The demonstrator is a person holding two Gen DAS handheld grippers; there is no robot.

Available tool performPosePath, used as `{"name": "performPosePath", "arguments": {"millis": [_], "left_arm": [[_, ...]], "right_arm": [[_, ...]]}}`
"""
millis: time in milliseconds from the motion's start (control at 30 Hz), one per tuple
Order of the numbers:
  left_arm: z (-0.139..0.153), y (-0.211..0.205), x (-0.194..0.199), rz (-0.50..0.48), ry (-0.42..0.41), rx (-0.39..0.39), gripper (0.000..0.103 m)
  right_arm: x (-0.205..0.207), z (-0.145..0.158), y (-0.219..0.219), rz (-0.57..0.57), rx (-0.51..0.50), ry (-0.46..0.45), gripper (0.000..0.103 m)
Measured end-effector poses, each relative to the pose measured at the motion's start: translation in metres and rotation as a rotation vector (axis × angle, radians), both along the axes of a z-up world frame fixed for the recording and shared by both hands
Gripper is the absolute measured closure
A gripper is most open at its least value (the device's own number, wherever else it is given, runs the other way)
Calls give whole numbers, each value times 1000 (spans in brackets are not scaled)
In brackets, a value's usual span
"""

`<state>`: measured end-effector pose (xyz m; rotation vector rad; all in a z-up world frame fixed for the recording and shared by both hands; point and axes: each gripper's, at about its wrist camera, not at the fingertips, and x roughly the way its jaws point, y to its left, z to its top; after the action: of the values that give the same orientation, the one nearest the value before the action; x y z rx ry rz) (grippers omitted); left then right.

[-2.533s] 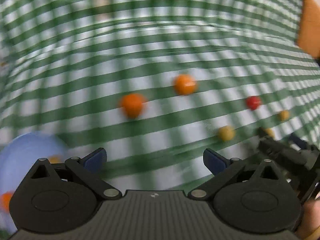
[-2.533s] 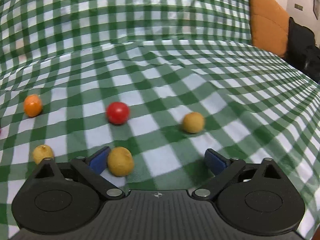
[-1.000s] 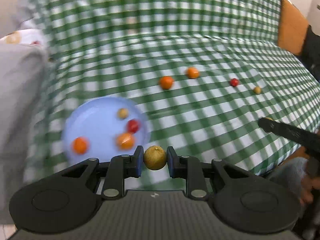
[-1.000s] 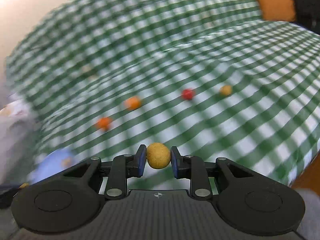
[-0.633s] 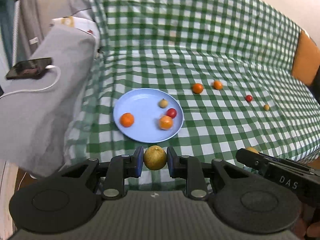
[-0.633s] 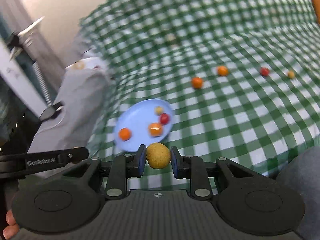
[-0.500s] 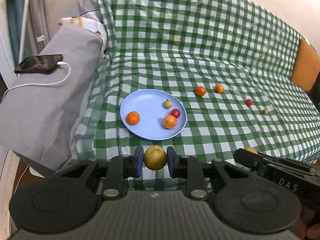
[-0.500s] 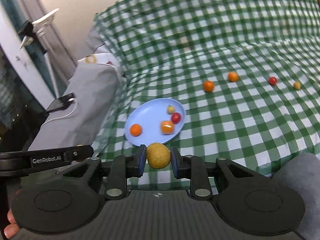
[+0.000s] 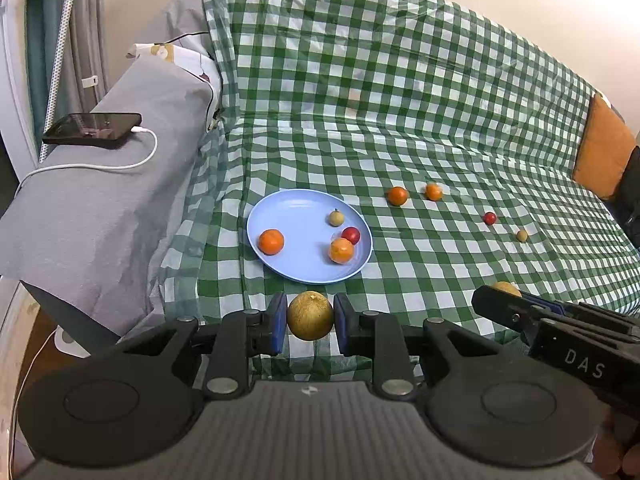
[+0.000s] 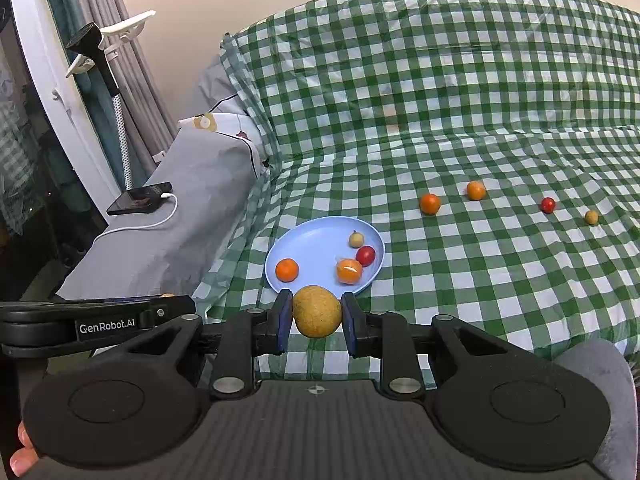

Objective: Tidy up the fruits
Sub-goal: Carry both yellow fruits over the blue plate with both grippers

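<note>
Left of the blue plate (image 9: 280, 268) a phone (image 9: 93, 129) on grey cover, plate holding four fruits, left gripper (image 9: 310, 322) clamped on a yellow-green fruit (image 9: 310, 315) just before plate's near rim, right gripper (image 10: 316, 317) clamped on a tan fruit (image 10: 317, 311), right of plate four loose fruits on checked cloth (image 9: 440, 120).

Green-checked cloth (image 9: 400, 120), blue plate (image 9: 296, 216)

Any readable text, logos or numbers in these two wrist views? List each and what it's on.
"DAS": white letters on the side of the right tongs, seen in the left wrist view.
"GenRobot.AI": white print on the side of the left tongs, seen in the right wrist view.
Phone screen: too small and dark to read.
No other text visible.
</note>
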<state>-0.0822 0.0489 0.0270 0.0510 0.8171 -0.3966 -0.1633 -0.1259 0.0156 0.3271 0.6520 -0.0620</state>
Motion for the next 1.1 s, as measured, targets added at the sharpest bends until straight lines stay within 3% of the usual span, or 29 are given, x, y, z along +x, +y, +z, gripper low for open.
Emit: {"name": "performPosePath", "arguments": {"millis": [1100], "left_arm": [[-10, 7, 18, 31, 22, -8, 76]], "right_arm": [[16, -9, 6, 20, -28, 27, 76]]}}
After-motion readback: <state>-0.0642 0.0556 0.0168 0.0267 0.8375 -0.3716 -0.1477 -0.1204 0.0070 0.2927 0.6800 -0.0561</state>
